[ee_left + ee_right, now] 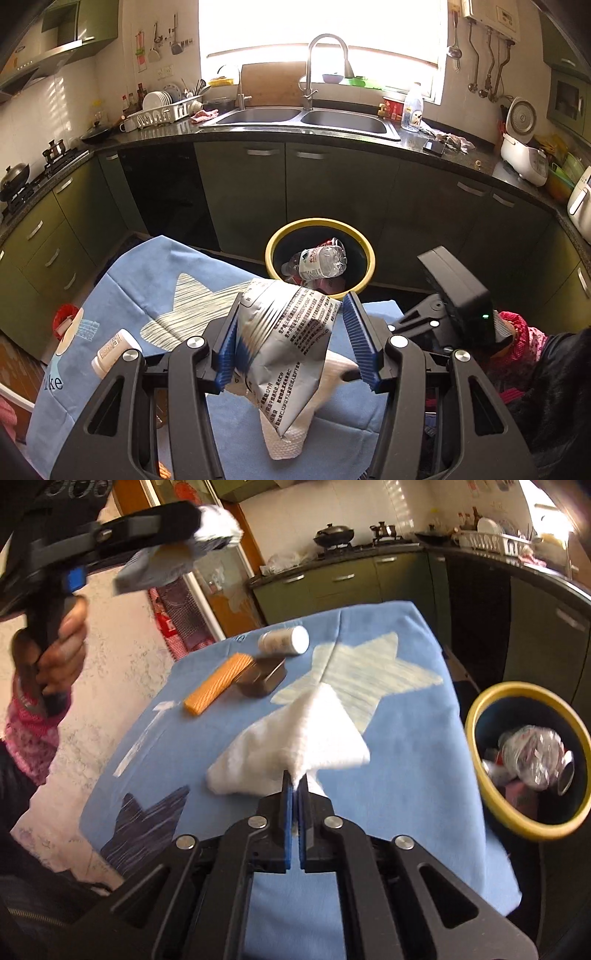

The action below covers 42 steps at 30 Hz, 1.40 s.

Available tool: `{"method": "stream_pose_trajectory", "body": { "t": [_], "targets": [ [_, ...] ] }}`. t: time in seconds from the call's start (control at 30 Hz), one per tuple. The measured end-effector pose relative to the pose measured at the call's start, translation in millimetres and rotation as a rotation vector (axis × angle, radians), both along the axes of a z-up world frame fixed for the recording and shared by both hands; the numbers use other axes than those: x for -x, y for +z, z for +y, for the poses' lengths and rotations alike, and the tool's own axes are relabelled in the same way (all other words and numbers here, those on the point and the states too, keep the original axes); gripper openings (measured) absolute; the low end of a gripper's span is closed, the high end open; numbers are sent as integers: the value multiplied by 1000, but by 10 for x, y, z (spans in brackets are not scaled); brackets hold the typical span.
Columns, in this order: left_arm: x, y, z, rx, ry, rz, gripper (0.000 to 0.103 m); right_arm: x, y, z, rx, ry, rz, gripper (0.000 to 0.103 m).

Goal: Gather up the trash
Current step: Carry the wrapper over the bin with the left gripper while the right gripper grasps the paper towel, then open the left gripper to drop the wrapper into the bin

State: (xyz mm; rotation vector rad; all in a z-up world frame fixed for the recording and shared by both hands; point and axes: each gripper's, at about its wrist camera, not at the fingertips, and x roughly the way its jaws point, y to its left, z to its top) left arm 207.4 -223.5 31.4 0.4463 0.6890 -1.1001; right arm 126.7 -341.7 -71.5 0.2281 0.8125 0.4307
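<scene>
1. The left claw (pixel 288 332) gripped a crumpled silver wrapper (pixel 288 339) printed with black text; its blue pads (pixel 227 345) stood half apart, the left pad against the foil, while contact at the right pad was hard to judge.
2. The wrapper's lower tip hung down over a white paper towel (pixel 291 439) below the claw, hiding most of it in the left wrist view.
3. Ahead of that claw, past the edge of the blue cloth (pixel 155 280), stood a yellow-rimmed bin (pixel 320 225) holding a crushed plastic bottle (pixel 321 262); the rest of its contents were too dark to name.
4. To the claw's left lay a white bottle (pixel 110 350), its near end hidden behind the gripper frame.
5. The right claw (pixel 294 781) was clenched on the paper towel (pixel 291 738), its jaws closed tight on the near corner; the pinched part was hidden between the pads.
6. Beyond the towel lay an orange wafer bar (pixel 218 685), a dark box (pixel 262 679) and the white bottle (pixel 284 638), all soft with blur.
7. The bin (pixel 476 746) sat right of this claw, its far rim cut off by the picture's edge.
8. Upper left, a hand (pixel 55 650) held the other gripper, blurred, with the wrapper (pixel 159 568).
</scene>
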Motion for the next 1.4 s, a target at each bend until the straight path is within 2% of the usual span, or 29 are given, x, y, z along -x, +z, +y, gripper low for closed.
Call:
{"method": "stream_pose_trajectory", "body": {
  "t": [0.2,0.33,0.57,0.83,0.87,0.93,1.0,1.1,1.2,1.33,1.4],
  "targets": [
    [-85,-150,-289,-12,-37,27,52,536,186,-103,-22,95,-54,2],
    [-215,-339,-693,-22,-73,59,52,759,326,-278,-65,69,-98,2],
    [-470,-696,-1580,-53,-121,129,52,721,208,-411,-109,58,-78,3],
    [-890,-1257,-2493,-131,-86,245,54,685,83,-528,-163,49,-53,3],
    [-942,-1337,-2563,-138,-74,259,54,688,82,-547,-168,47,-53,3],
    [-1061,-1516,-2695,-159,-43,290,64,697,84,-573,-174,42,-53,3],
    [-1143,-1624,-2746,-171,-16,301,81,704,92,-594,-179,36,-53,3],
    [-1224,-1728,-2778,-174,5,340,87,709,103,-591,-182,36,-52,3],
    [-1219,-1697,-2692,-152,21,345,87,707,111,-576,-183,39,-54,3],
    [-1057,-1363,-2333,-61,42,297,88,689,141,-547,-181,45,-59,3],
    [-927,-1138,-2033,14,67,254,93,675,143,-528,-180,50,-61,3]
  ]
}}
